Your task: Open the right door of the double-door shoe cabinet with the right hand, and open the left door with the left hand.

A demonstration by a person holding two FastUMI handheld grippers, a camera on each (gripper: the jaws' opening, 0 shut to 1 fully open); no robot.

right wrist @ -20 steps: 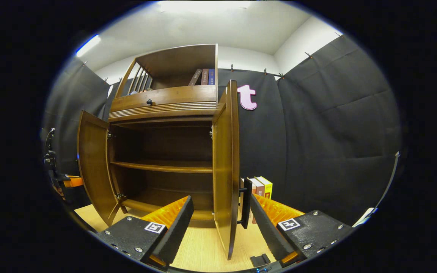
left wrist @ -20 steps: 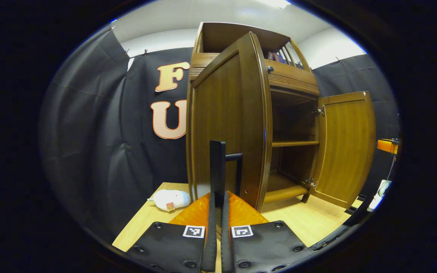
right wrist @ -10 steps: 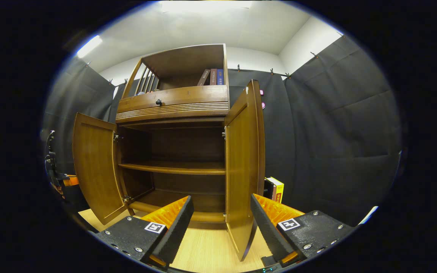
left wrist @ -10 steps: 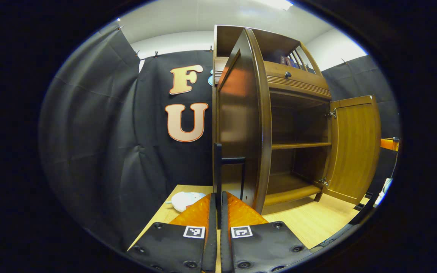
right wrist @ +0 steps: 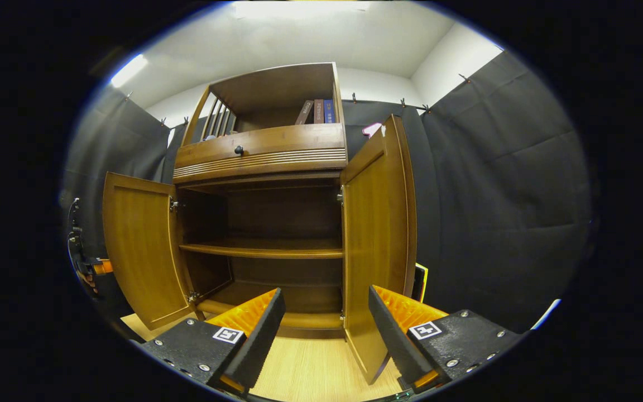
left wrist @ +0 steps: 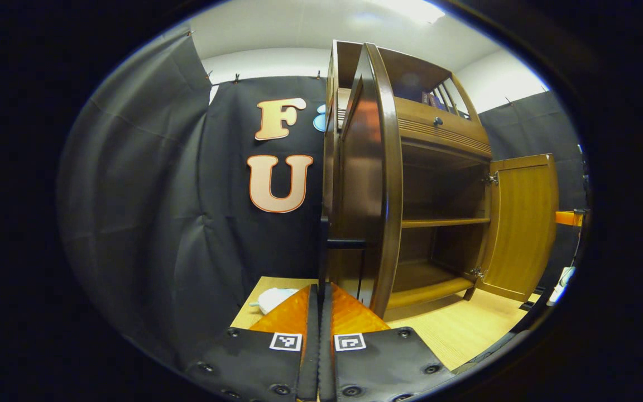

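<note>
Left hand-held gripper [left wrist: 319,301], at frame bottom centre, pinches the vertical door handle [left wrist: 324,251] of the left door [left wrist: 369,184] straight ahead.

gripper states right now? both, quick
Left gripper: fingers closed on the left door's handle.
Right gripper: open, holding nothing.

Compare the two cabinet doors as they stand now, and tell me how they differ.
The left gripper is shut on the handle of the left door; the right door has nothing gripping it, and the right gripper hangs open, its fingers to either side of the door's lower edge. In the right gripper view the left door shows its inner face. Both are swung open, both brown wood.
</note>
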